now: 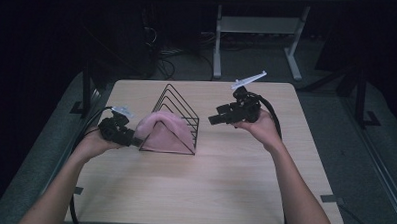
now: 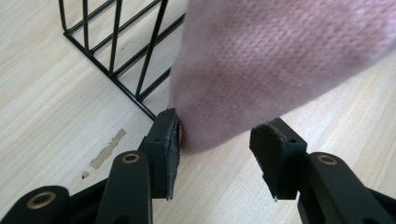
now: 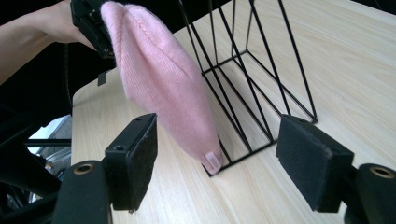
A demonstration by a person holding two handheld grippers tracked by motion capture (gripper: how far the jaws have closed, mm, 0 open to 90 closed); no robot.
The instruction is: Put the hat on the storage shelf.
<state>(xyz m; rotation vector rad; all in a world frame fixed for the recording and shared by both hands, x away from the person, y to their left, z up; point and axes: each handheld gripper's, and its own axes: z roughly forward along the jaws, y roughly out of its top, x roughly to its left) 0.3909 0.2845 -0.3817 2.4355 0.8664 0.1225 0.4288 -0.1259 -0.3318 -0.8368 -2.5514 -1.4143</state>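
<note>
While the pink beanie (image 1: pixel 162 129) drapes over the black wire rack (image 1: pixel 179 105) at table centre, the left gripper (image 1: pixel 130 138) sits at its nine o'clock end, jaws parted, one pad brushing the knit. The right gripper (image 1: pixel 212 120), wide and empty, waits at three o'clock, well apart; the hat's long axis runs between them.

Hat (image 3: pixel 163 88): pink knitted cloth, fine ribbed weave, soft and matt with a slight fuzz; a small smooth pink tag at its lower tip, centre of the right gripper view. Rack (image 3: pixel 254 88): thin black wire, looks like coated metal, smooth with a faint sheen. Table (image 1: pixel 224 183): pale wood-grain top, smooth, low satin gloss; one dull scuffed patch at lower left of the left gripper view. Left gripper (image 2: pixel 217 154): black hard plastic arms, matt, with brass-coloured rivets; pads rough, dark, rubbery, frayed at the edges. Right gripper (image 3: pixel 217 161): same plastic, pads coarse and felt-like.
</note>
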